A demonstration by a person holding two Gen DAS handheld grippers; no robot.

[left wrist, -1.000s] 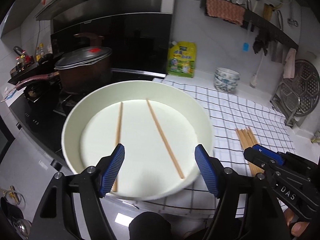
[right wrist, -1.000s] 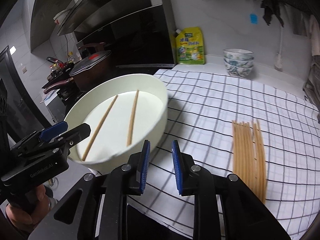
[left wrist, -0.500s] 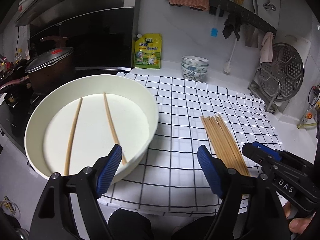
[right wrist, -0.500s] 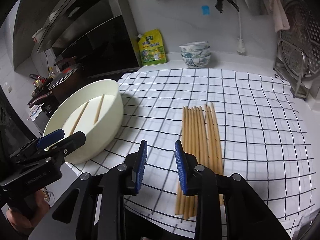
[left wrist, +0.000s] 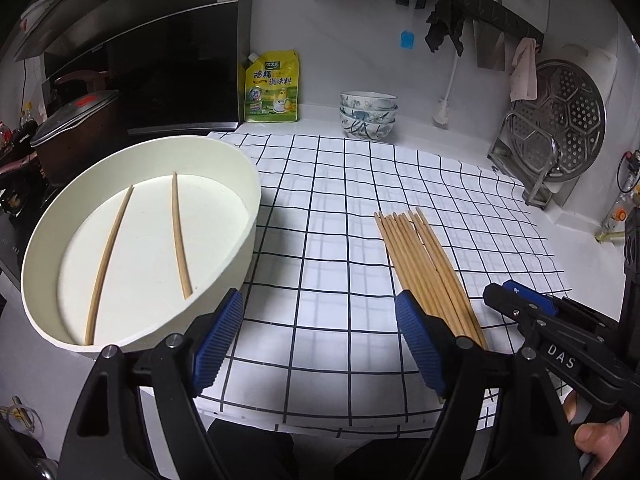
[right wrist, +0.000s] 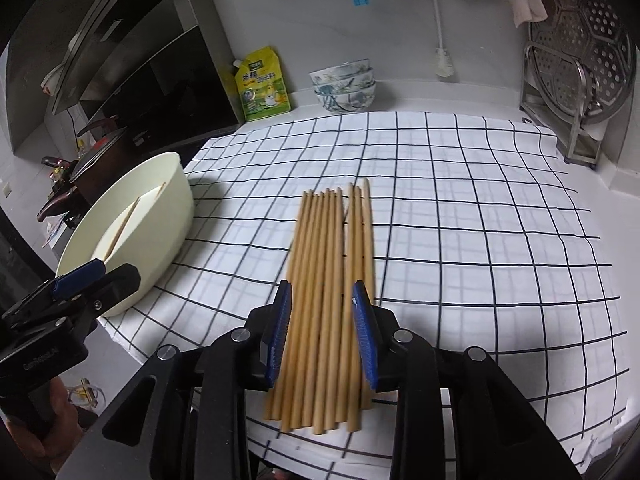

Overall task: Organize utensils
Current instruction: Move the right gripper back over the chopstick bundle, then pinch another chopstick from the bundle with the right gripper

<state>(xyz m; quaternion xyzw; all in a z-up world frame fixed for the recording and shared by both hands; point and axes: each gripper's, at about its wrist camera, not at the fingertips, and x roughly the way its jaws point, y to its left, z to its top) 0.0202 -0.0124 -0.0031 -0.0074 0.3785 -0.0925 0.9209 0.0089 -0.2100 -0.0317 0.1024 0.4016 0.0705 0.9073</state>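
A row of several wooden chopsticks [right wrist: 332,280] lies side by side on the checked cloth [right wrist: 460,216]; it also shows in the left wrist view [left wrist: 428,268]. A cream round basin [left wrist: 240,184] at the left holds two chopsticks [left wrist: 178,232]; the basin also shows in the right wrist view [right wrist: 160,216]. My right gripper [right wrist: 322,316] is open, above the near ends of the row, holding nothing. My left gripper [left wrist: 320,328] is wide open and empty, over the cloth between the basin and the row.
A yellow seasoning pouch [left wrist: 274,86] and stacked patterned bowls [left wrist: 368,114] stand at the back wall. A steel rack with a steamer plate [left wrist: 560,128] is at the right. A lidded pot [left wrist: 76,128] sits on the stove at the left.
Both grippers have swung right, away from the basin toward the chopstick row. The right gripper's jaws have opened wider and now sit over the row's near ends.
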